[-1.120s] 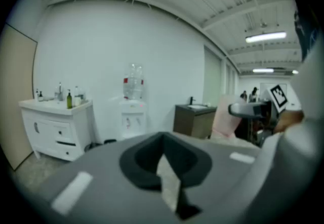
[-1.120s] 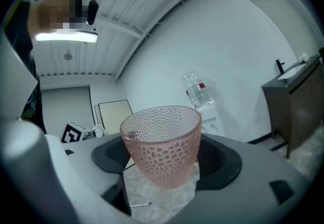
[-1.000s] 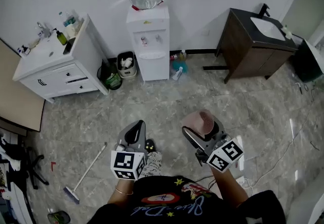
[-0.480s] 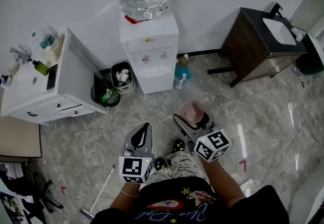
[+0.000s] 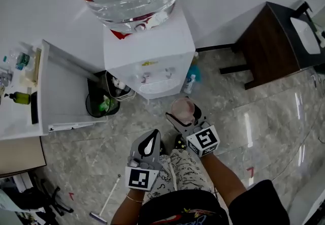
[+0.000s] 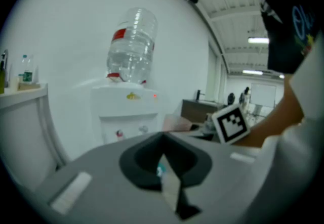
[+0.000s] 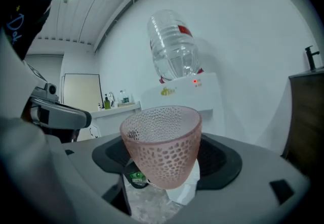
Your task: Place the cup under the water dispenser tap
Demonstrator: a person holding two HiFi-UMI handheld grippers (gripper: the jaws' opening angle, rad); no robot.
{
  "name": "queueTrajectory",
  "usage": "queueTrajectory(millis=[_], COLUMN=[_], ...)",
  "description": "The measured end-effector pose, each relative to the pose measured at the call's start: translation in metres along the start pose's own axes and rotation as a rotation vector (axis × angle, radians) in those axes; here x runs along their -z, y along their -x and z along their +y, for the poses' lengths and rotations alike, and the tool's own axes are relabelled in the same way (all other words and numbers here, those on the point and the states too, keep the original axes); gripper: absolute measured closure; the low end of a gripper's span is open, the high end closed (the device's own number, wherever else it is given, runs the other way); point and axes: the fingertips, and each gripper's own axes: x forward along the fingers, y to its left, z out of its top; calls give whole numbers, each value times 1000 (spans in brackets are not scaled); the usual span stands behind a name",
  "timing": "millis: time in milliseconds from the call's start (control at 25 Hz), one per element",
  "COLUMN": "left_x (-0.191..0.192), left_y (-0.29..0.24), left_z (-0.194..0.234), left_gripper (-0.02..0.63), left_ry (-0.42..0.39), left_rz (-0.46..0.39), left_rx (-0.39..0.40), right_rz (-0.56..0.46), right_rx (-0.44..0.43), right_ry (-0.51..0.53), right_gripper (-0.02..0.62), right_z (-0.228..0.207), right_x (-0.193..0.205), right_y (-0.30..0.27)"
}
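We hold the pink cup (image 7: pixel 162 142) upright, clamped in the right gripper's (image 5: pixel 184 116) jaws, ready for the water dispenser (image 5: pixel 152 54) taps (image 5: pixel 166 73), while the spare left gripper's (image 5: pixel 151 137) jaws are together.

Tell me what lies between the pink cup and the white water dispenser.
Nothing: in the head view only bare grey marble floor separates the pink dimpled plastic cup from the white water dispenser.

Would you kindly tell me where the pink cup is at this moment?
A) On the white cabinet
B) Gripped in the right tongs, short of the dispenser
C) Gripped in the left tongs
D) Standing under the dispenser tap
B: the cup sits clamped in the right tongs, and the head view shows floor between it and the dispenser.
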Motion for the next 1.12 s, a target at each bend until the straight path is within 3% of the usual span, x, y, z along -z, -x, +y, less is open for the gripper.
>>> queueTrajectory(millis=[160,240,360,480,680,840,1120], left_x=[65,90,116,137,160,166,163], left_y=[-42,-62,-86,-96,-95,-93,-101], left_z=[42,62,87,101,107,100,87], left_gripper=[609,609,609,609,609,609,609], left_ry=[58,53,37,64,102,130,136], left_rz=[74,100,110,124,162,188,191], left_rx=[-4,-25,-37,-29,-28,3,34], right_rz=[96,93,57,27,105,60,94], right_rx=[45,112,179,221,208,219,209], right_ry=[-70,-137,-156,-132,44,9,-21], right_gripper=[235,235,235,235,235,235,235], right_z=[-38,-58,-79,-92,-104,-113,-119], right_x=[76,107,138,156,182,175,190], right_y=[-56,-75,-101,-121,-158,-167,-178])
